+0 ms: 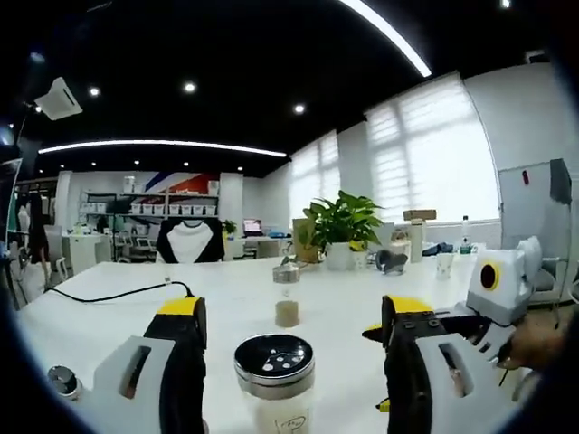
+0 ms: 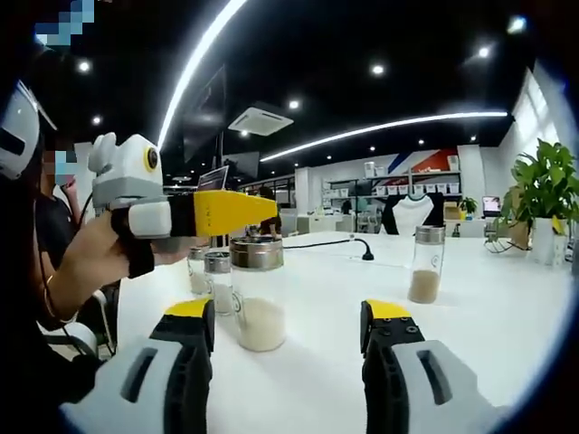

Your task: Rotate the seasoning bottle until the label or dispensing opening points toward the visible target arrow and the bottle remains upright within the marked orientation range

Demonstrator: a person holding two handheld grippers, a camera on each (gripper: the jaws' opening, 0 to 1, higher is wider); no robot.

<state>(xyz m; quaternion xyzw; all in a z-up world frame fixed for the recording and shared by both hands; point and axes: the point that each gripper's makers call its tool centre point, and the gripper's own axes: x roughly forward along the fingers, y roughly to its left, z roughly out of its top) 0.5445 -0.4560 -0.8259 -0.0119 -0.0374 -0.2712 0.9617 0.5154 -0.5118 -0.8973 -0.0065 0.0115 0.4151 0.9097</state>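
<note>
The seasoning bottle [image 1: 274, 384] stands upright on the white tabletop [image 1: 235, 303], long axis vertical, between the two spread jaws of the left tool [image 1: 285, 339], neither jaw touching it. Its metal shaker lid faces up with several round holes showing; which way the dispensing opening points around the axis cannot be told. A faint dark mark sits on the glass low down, too small to read. Pale grains fill its lower part.

In the right gripper view the same bottle [image 2: 258, 294] stands just under the yellow jaw of the left tool [image 2: 237, 212], which a hand [image 2: 95, 258] holds from the left. The right tool [image 2: 288, 321] is released too, jaws wide apart with nothing between them, short of the bottle.

Four bottles can be counted in the right gripper view: the near one, two smaller ones [image 2: 210, 282] close behind it, and a taller bottle [image 2: 425, 264] with brown contents well apart to the right. In the left gripper view that brown-filled bottle [image 1: 287, 296] stands farther along the tabletop. A black cable [image 1: 118, 294] lies across the tabletop, and a potted plant [image 1: 342, 226] stands at the far edge.
</note>
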